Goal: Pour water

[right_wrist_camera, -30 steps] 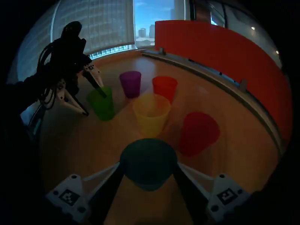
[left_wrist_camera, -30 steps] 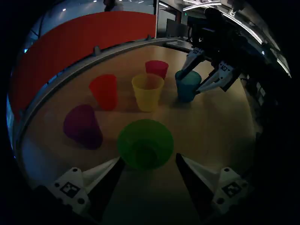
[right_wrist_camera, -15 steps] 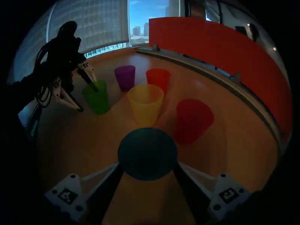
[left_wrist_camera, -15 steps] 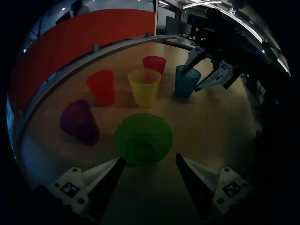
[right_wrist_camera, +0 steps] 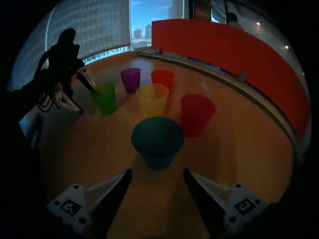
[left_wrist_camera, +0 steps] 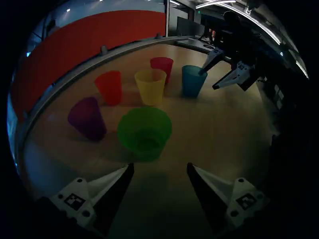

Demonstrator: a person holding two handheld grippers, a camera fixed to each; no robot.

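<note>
Wooden tabletop (left_wrist_camera: 223, 127): left hand-held gripper (left_wrist_camera: 158, 165) gapes empty just short of green cup (left_wrist_camera: 144, 131); right hand-held gripper (right_wrist_camera: 156, 170) likewise before teal cup (right_wrist_camera: 158, 139). Probably both lined up to grasp for pouring.

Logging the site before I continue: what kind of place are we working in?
Probably a high-rise office: a wooden desk edged by a red partition, and a window showing city towers.
</note>
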